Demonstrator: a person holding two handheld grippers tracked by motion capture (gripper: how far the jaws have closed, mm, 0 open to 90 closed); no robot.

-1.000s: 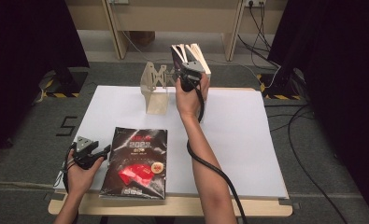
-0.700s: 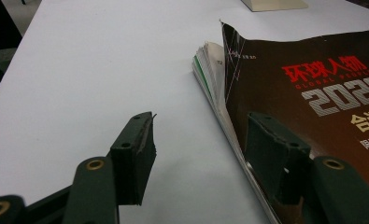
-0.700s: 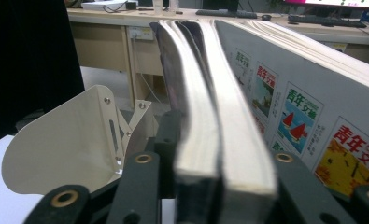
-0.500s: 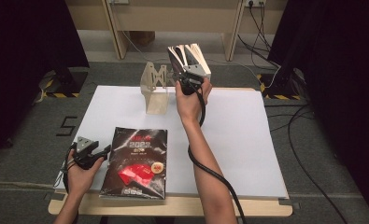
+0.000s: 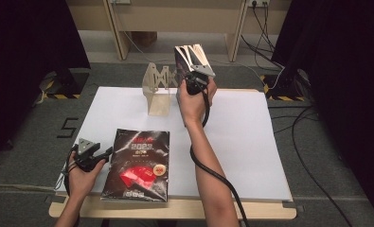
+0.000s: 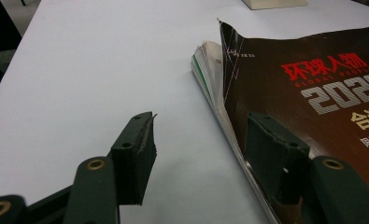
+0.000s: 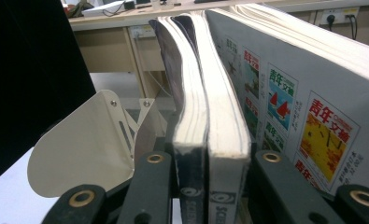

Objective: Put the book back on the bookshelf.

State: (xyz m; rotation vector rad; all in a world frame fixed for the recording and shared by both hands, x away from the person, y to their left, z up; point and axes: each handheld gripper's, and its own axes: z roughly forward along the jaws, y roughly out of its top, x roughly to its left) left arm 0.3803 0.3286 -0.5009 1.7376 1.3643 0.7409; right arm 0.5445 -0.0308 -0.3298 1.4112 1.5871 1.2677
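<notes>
A dark magazine with red and white print lies flat at the table's front left, and its top corner curls up. My left gripper is open at its left edge, one jaw over the bare table and the other over the cover. My right gripper is held high beside a beige bookend. Its jaws have just been closing, and they now press on the spines of two upright books. A third book with a grey cover leans against them on the right.
The white table top stretches out to the right of my right forearm. Beyond the table's far edge are wooden furniture legs, and cables lie on the floor at the right.
The right hand and its books have barely shifted beside the bookend. The left hand and the magazine are where they were.
</notes>
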